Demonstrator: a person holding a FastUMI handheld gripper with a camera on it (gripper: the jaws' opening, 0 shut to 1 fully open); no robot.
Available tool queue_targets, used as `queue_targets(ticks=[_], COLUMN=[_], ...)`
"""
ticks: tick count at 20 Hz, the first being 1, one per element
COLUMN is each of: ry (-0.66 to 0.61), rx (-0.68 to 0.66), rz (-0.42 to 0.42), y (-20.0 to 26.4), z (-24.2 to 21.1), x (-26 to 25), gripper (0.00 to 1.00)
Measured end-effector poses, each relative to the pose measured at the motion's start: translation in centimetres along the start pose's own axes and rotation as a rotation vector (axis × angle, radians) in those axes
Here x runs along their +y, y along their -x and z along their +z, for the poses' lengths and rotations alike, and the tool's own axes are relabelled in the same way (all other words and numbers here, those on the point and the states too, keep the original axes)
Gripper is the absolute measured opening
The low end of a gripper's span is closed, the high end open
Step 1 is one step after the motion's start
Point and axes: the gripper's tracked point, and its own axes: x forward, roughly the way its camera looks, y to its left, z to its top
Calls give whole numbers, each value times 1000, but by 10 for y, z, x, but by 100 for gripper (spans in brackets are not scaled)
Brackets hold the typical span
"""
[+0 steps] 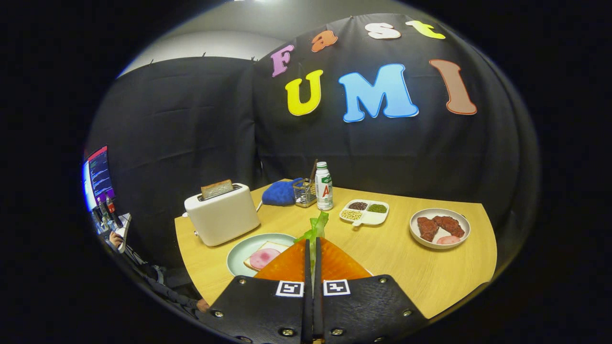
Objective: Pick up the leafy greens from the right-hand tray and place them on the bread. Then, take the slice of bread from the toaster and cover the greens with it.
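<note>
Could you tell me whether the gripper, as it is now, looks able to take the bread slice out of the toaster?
Probably not yet: the gripper is shut on the leafy greens. The bread slice stands clear above the toaster, with nothing covering it.

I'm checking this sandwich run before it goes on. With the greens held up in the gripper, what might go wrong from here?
1. The hand-held gripper pinches the leafy greens by a thin part; they might slip out above the table.
2. The bread on the plate lies partly behind the fingers, so the drop may land off it.
</note>
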Motion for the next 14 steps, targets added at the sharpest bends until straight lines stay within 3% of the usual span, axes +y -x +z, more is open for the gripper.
queue_targets(ticks=[14], ry=[-39], rx=[62], rz=[206], y=[-62], z=[-19], x=[76], gripper=[1])
